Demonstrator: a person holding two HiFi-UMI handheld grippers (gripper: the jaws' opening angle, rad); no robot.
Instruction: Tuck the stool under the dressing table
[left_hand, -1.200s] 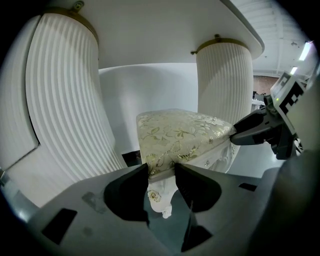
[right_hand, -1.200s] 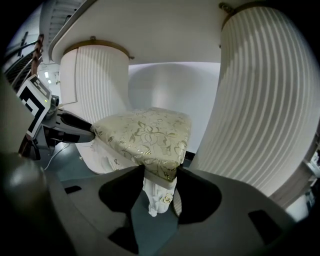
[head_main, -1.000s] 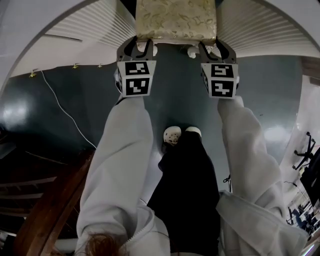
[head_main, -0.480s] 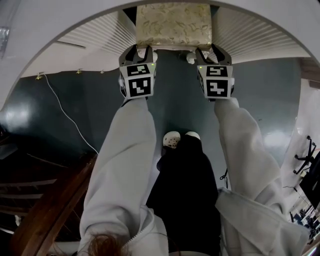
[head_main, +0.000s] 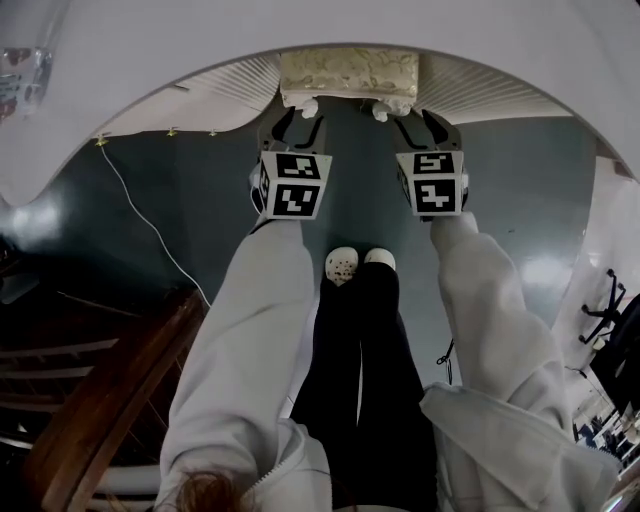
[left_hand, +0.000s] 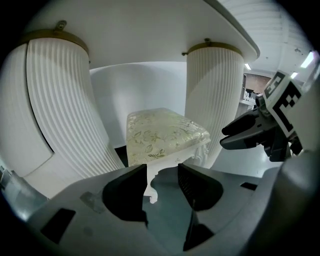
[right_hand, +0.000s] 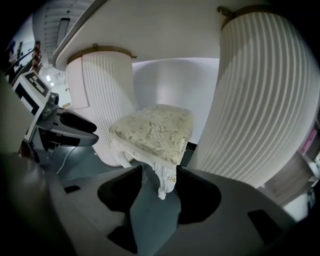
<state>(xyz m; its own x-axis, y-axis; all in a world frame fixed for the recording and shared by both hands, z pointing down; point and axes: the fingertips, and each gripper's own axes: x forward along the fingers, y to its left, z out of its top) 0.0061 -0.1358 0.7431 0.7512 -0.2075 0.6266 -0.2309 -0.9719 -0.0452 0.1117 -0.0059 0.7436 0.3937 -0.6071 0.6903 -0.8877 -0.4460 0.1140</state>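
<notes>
The stool has a cream floral cushion and white carved legs. It stands in the knee gap of the white dressing table, its back part hidden beneath the tabletop. My left gripper hangs just short of the stool's near left corner, jaws opening, nothing between the pads. In the left gripper view the stool shows beyond the left gripper. My right gripper is just short of the near right corner, jaws opening too. In the right gripper view a carved leg shows beyond the empty right gripper.
Fluted white pedestals flank the stool on both sides. A thin cable runs over the dark green floor at left. Dark wooden furniture sits lower left. The person's white shoes stand behind the grippers.
The stool has gone farther under the tabletop, so less of its cushion shows. Both grippers have let go of its near edge and drawn back slightly, jaws wider.
</notes>
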